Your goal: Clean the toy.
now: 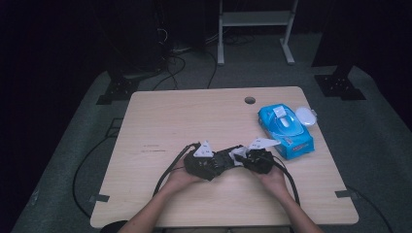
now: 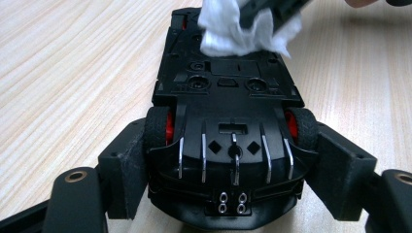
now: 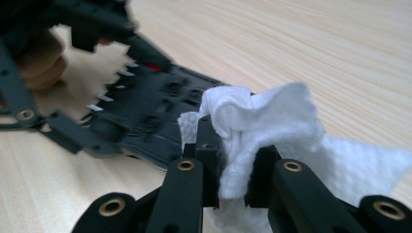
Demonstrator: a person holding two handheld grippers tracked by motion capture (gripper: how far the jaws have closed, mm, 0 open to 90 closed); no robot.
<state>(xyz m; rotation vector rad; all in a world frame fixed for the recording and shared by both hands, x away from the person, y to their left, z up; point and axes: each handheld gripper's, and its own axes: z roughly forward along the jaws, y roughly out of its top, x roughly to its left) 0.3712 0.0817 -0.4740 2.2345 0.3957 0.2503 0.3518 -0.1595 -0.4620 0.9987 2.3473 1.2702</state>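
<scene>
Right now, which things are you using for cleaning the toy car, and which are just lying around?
In use:
- toy car, upside down, in the left gripper
- white wipe, in the right gripper

Lying about:
- blue wipes pack
- its white lid

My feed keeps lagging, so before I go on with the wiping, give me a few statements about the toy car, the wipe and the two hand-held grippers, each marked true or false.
1. The left hand-held gripper clamps the toy car across its wheels. True.
2. The toy car lies with its underside up. True: the black chassis faces the camera in the left gripper view.
3. The right hand-held gripper is empty. False: it is shut on a white wipe.
4. The wipe lies flat on the table, apart from the car. False: it is bunched between the jaws and rests on the car's underside.
5. The blue wipe pack sits at the table's left edge. False: it lies on the right side.
</scene>
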